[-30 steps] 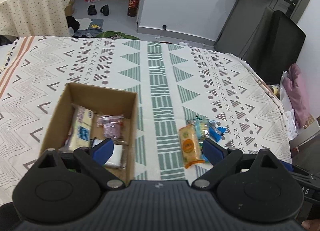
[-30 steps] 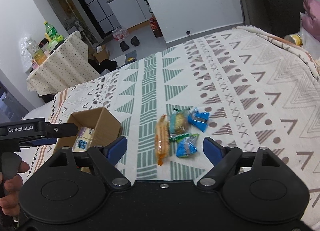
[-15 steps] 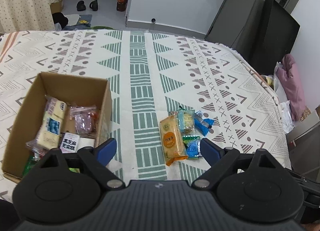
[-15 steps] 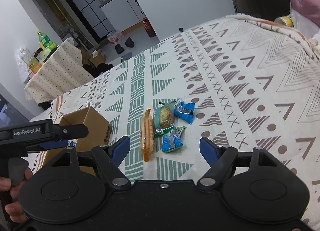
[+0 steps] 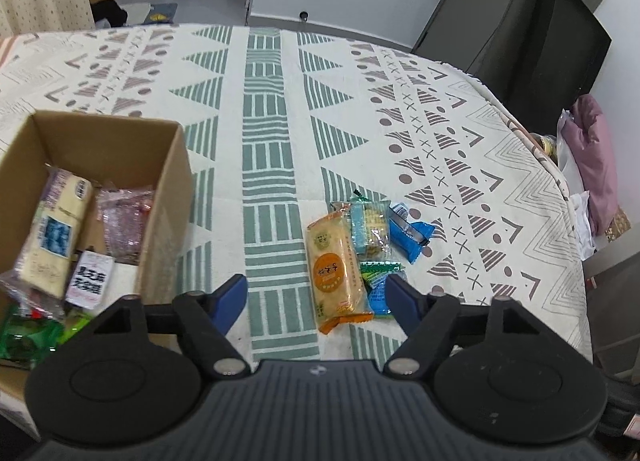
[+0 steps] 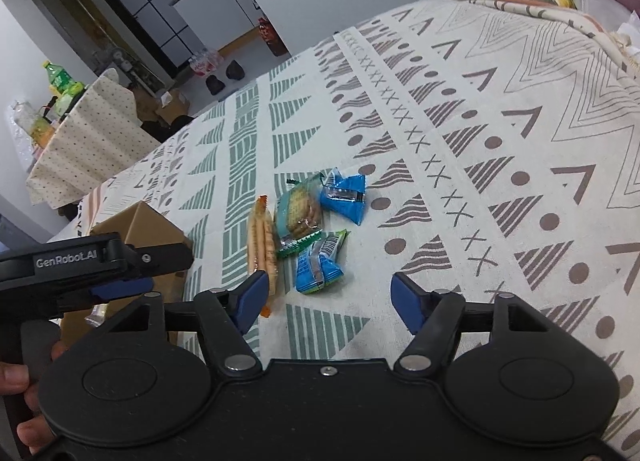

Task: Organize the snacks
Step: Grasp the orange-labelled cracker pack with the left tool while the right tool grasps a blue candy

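In the left wrist view, the left gripper [image 5: 316, 295] has its blue-padded fingers [image 5: 230, 299] spread wide and holds nothing; the orange cracker pack [image 5: 338, 269] lies between the fingertips, toward the right one, at lower centre of the frame. The right pad sits over the edge of the blue-green packet [image 5: 378, 293] in the picture; contact cannot be confirmed. Just above, a teal biscuit pack [image 5: 370, 227] rests beside the orange pack, and a blue packet [image 5: 410, 231] lies to its right. The cardboard box [image 5: 168, 197] fills the left of the frame, holding a cream pack [image 5: 54, 233] with a blue label, a pink packet [image 5: 122, 221], a white packet [image 5: 90, 279] with dark Chinese characters too small to read, and a green packet [image 5: 24, 339]. All of this sits on the patterned cloth [image 5: 266, 109]. In the right wrist view, the right gripper [image 6: 330, 295] is likewise released, fingers [image 6: 406, 297] well apart and empty. The blue-green packet [image 6: 318, 267] lies just ahead between the tips, and the orange pack [image 6: 262, 243], seen edge-on, sits at the left tip. The teal pack [image 6: 300, 215] and blue packet [image 6: 346, 199] lie beyond, centre frame. At left, the left gripper [image 6: 120, 285] body reads "GenRobot.AI", held by a hand [image 6: 24, 401] at lower left, in front of the box [image 6: 140, 223].
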Available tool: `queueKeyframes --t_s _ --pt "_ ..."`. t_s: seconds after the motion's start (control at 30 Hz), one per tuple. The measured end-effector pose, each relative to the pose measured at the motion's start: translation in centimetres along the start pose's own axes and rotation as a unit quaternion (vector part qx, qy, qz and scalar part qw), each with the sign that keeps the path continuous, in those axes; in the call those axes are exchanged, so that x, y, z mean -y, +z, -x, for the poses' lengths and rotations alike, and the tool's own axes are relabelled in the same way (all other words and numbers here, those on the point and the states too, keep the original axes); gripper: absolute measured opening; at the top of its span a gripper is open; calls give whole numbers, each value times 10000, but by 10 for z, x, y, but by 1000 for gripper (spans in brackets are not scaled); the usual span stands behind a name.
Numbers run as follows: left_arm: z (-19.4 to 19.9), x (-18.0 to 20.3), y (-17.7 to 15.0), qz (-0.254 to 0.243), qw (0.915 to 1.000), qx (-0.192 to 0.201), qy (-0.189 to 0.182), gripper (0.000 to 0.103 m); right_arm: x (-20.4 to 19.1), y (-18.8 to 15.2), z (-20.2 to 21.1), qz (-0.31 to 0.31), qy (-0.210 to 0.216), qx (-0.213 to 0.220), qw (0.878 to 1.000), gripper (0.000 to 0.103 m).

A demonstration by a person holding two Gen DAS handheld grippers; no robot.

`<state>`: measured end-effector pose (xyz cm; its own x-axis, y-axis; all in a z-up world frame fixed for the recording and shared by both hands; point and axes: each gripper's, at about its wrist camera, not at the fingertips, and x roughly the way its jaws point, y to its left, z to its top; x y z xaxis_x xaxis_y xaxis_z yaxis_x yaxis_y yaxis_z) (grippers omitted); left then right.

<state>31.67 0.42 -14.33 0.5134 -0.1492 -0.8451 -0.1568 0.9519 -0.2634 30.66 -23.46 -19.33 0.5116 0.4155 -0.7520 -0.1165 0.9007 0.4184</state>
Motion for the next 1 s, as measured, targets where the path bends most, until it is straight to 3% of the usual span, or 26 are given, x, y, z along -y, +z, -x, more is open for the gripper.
queueKeyframes --t_s 0.47,0.63,0.77,0.87,1.0 --pt "-53 4 10 192 9987 -371 -299 58 -2 12 -39 -65 10 -251 9997 52" --pt "-79 3 6 322 9968 -657 -311 51 -2 11 -50 -40 33 -246 9997 51" --pt "-94 0 3 410 9947 -885 -329 37 -4 11 -55 8 73 -232 9997 51" --pt "-93 -3 5 420 9945 -899 -342 35 -6 12 -59 60 94 -206 9997 52" --pt "-88 -10 7 334 9956 -866 -96 34 -12 12 -66 189 92 -213 9996 52"
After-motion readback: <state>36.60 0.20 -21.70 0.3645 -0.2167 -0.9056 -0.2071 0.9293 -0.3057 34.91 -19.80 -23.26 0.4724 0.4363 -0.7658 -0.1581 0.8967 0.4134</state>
